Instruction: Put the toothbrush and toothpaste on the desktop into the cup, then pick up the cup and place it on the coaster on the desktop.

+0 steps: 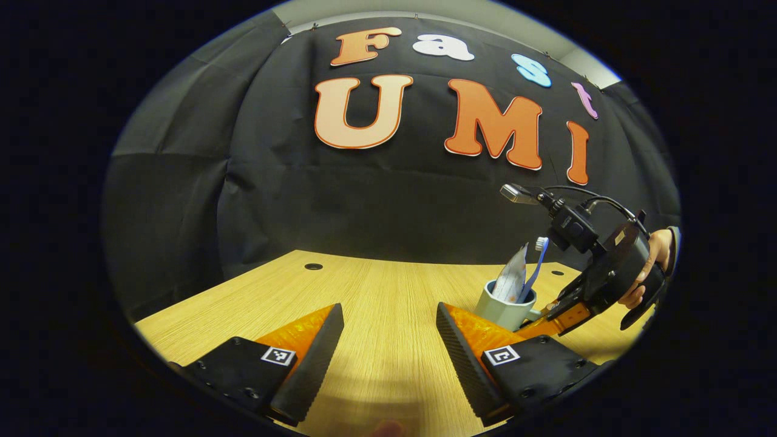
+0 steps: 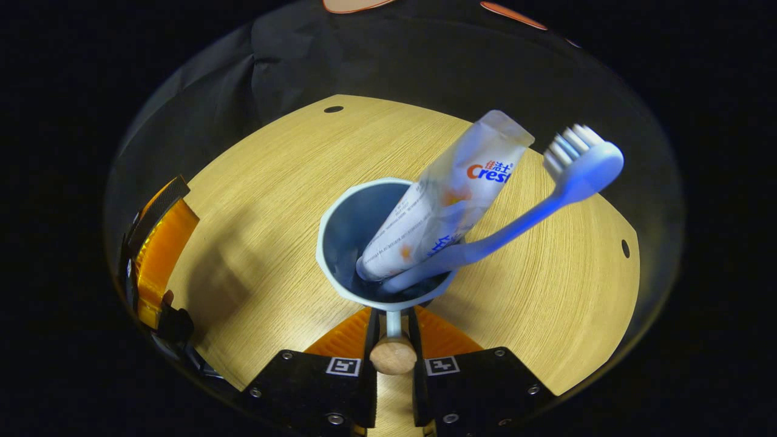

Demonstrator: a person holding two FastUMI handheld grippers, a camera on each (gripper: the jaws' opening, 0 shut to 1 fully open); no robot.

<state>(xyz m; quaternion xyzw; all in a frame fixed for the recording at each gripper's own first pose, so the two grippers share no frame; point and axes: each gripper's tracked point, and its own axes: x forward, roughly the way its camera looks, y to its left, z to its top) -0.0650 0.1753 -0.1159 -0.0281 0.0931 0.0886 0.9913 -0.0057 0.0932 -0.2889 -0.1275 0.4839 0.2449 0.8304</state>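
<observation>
Wooden desktop [image 2: 255, 230] carries the cup [image 2: 340, 243] with toothpaste tube [image 2: 443, 200] and toothbrush [image 2: 534, 206] already inside, its handle [image 2: 393, 325] pinched between the closed right gripper [image 2: 391, 340], while the left gripper [image 1: 388, 340] beside the cup gapes wide and empty, leaving the coaster move.

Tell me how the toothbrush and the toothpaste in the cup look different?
The toothbrush is blue and thin, with white bristles on top; the toothpaste is a wide, flat, mostly white tube with printing. The toothbrush sticks out farther than the toothpaste. Both stand tilted inside the cup, leaning the same way.
</observation>
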